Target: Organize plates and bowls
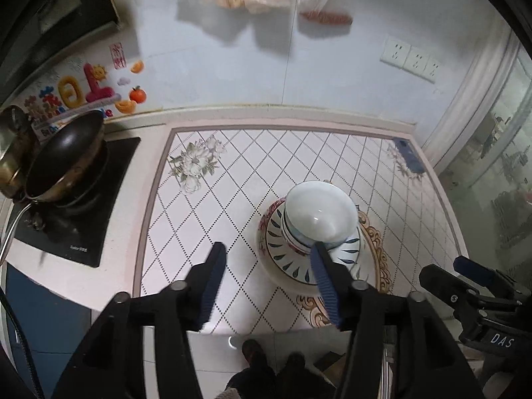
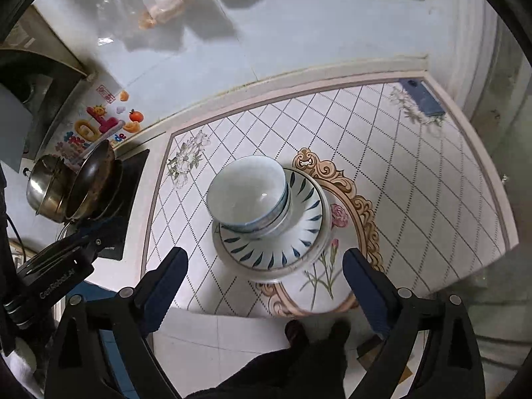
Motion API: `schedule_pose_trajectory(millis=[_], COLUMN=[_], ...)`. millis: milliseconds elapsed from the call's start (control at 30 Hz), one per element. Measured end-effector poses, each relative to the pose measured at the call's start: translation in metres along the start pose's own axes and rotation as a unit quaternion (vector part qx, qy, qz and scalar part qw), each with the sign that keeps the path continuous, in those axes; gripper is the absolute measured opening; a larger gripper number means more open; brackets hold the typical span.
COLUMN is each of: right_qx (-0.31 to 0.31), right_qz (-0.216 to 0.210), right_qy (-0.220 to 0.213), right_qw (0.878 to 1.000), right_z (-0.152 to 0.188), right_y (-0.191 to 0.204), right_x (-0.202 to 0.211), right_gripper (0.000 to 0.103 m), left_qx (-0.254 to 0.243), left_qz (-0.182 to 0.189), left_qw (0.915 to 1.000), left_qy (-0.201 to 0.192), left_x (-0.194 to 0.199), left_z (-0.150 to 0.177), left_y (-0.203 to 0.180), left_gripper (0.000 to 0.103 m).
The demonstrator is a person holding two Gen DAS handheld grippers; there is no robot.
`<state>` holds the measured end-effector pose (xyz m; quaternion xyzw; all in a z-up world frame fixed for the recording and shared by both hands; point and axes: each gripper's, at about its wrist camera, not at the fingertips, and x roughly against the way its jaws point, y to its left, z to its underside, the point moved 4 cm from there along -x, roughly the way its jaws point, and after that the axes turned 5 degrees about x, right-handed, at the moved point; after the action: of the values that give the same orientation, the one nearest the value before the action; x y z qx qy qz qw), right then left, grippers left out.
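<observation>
Crockery sits gathered in one pile on the tiled countertop with the diamond grid pattern [image 2: 415, 199]: a glossy white ceramic bowl [image 2: 246, 189] nests on at least one more bowl with a blue-banded rim, these rest on a white plate painted with blue leaf strokes [image 2: 299, 232], and that plate lies on a plain white plate or shallow dish beneath. How many bowls are nested cannot be told. Left gripper [image 1: 266, 259] has its jaws wide apart with nothing between them; in the left wrist view its right-hand finger appears to overlap the near rim of the pile, though contact cannot be confirmed. Right gripper [image 2: 264, 267] is likewise spread wide and empty, hovering near the front edge of the pile, one finger to either side of it. Judgement: stacking looks essentially done. Risks from here: the bowls sit off-centre on the leaf plate, toward its far left side, so a nudge from the left finger could slide or tip them; glazed surfaces would give little friction. The pile also stands fairly close to the counter's front edge, so a push towards the operator could carry it off. A dark frying pan [image 1: 65, 156] on the black cooktop to the left is well apart.
</observation>
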<state>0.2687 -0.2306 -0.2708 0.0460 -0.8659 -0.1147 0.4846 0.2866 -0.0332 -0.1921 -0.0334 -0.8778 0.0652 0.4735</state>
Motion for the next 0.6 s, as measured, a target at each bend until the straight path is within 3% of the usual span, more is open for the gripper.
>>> schedule_pose_trajectory(millis=[233, 267, 300, 333, 500, 600], right_qx=[0.033, 0.037, 0.042, 0.046, 0.056, 0.061], right_qz=[0.016, 0.018, 0.018, 0.019, 0.016, 0.021], right_qy=[-0.048, -0.056, -0.064, -0.070, -0.095, -0.103], right_qw=[0.998, 0.998, 0.997, 0.996, 0.994, 0.993], right_z=[0.028, 0.032, 0.036, 0.041, 0.065, 0.082], right_y=[0.018, 0.020, 0.022, 0.022, 0.019, 0.017], right_x=[0.065, 0.074, 0.083, 0.092, 0.131, 0.150], right_gripper=[0.098, 0.098, 0.099, 0.099, 0.101, 0.101], left_qx=[-0.001, -0.001, -0.001, -0.001, 0.008, 0.015], left_qz=[-0.014, -0.018, -0.019, -0.020, -0.025, -0.036], left_qw=[0.9989, 0.9986, 0.9982, 0.9977, 0.9951, 0.9928], left_qy=[-0.044, -0.050, -0.057, -0.065, -0.096, -0.113], left_x=[0.052, 0.060, 0.068, 0.076, 0.113, 0.131], left_z=[0.028, 0.033, 0.038, 0.043, 0.069, 0.083], left_y=[-0.003, -0.004, -0.005, -0.006, -0.012, -0.013], left_gripper=[0.057, 0.066, 0.084, 0.090, 0.103, 0.103])
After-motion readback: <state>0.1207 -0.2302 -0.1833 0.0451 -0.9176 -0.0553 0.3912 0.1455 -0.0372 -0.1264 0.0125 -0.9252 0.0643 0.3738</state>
